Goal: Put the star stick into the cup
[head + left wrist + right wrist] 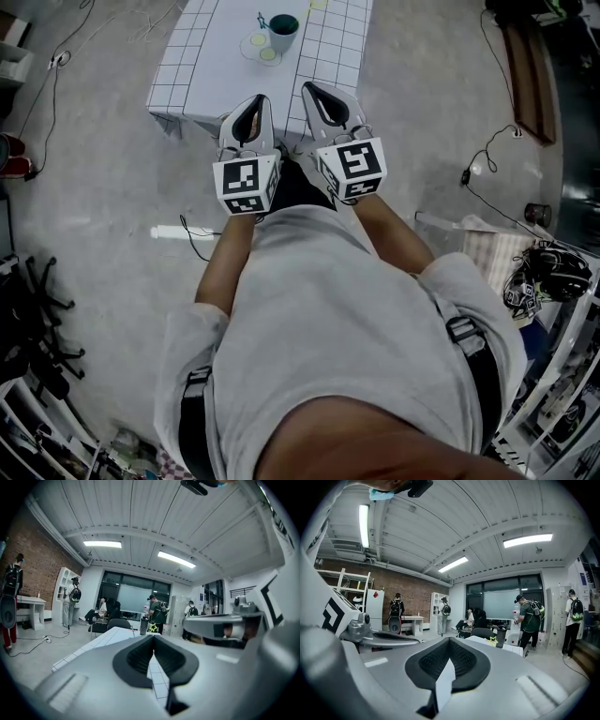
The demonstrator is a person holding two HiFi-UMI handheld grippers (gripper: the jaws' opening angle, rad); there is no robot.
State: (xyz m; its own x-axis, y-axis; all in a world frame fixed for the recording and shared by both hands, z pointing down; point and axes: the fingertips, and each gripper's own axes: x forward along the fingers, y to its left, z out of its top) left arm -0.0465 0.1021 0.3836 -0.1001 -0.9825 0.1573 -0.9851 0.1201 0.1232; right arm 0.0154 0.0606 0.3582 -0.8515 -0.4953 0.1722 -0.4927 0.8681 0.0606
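Observation:
The cup (283,31) is dark teal and stands on a white gridded table (202,66) at the top of the head view. The yellow-green star of the star stick (268,54) shows just in front of the cup, on its left. Both grippers are held side by side before the table's near edge, well short of the cup. My left gripper (255,101) and right gripper (315,92) are shut and empty. The left gripper view shows the cup (144,626) and star (153,627) far beyond the shut jaws. In the right gripper view the cup (501,637) and star (492,641) are just as distant.
Several people (157,613) stand or sit at the far end of the room, by dark chairs (105,625). A white power strip with a cable (178,231) lies on the floor to the left. A bag and headphones (548,272) sit at the right.

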